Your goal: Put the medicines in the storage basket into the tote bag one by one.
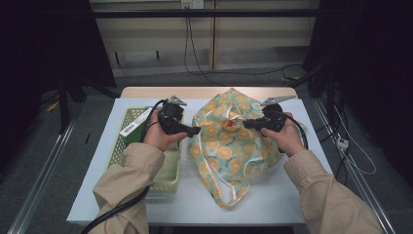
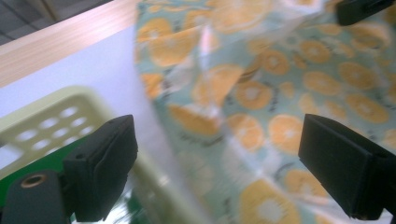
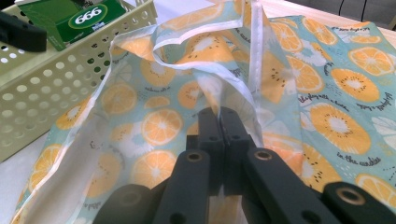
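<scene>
Soft overhead light falls on the white table [image 1: 272,204], while the room around it sits dark. The left gripper view is blurred throughout; the right gripper view is sharp.

Overhead forward-down view; both gripper views close on shared bag [image 1: 229,141].

The orange-slice-printed teal fabric bag [image 1: 229,146] lies crumpled at the table's centre, white-edged mouth toward twelve o'clock, handle loop trailing toward six.

The green box [image 3: 77,21] in the basket [image 3: 42,88] reads "666"; the fruit-print bag [image 3: 336,116] carries script reading "in the".
</scene>
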The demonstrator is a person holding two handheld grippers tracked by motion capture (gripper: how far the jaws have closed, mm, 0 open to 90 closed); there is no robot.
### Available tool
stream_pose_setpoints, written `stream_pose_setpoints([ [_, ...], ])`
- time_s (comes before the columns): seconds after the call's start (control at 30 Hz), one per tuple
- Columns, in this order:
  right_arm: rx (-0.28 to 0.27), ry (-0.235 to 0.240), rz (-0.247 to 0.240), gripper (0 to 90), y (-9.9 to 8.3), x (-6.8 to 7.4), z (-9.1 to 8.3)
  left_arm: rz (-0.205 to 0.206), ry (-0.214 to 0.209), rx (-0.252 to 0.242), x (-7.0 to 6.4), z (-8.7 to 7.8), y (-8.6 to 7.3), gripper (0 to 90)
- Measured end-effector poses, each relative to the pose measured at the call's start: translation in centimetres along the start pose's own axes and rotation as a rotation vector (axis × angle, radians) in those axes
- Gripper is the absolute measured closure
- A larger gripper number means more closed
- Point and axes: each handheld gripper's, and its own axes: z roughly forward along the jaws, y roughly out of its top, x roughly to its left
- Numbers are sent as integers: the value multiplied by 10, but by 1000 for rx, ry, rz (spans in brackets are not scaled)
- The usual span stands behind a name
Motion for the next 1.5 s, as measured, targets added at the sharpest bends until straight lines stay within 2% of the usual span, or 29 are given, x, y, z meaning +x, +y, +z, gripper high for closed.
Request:
stream_pose_setpoints([
  [0.03,0,0,0,899,0,0,0,-15,29,-8,2,-2,-3,115],
  [0.07,0,1,0,899,0,0,0,-16,21,-5,7,-5,-6,115],
  [0.17,-2,-3,4,899,-1,0,-1,-29,54,-3,16,-12,-13,113],
  [0.4,-2,-10,2,899,-2,-3,-3,-41,89,2,31,-24,-28,112],
  [0.63,-4,-11,-5,898,-1,-1,-3,-73,145,36,45,-25,-44,93],
  [0.77,-5,-11,-3,899,-1,-2,-2,-66,154,48,45,-22,-46,86],
  [0.83,-4,-11,-2,898,-1,-2,-2,-86,145,41,45,-19,-47,83],
  [1.0,-11,-8,-4,899,-1,-1,-2,-97,155,54,43,-8,-47,62],
  [1.1,-11,-8,-5,898,-1,-1,-3,-119,171,53,41,-1,-48,48],
  [1.27,-11,-11,-1,898,-2,-2,-4,-129,203,65,41,7,-49,26],
  [1.33,-11,-13,-4,898,-2,-3,-4,-123,214,67,41,8,-49,28],
  [1.5,-6,-6,0,898,-4,-3,-3,-153,215,84,43,3,-52,65],
])
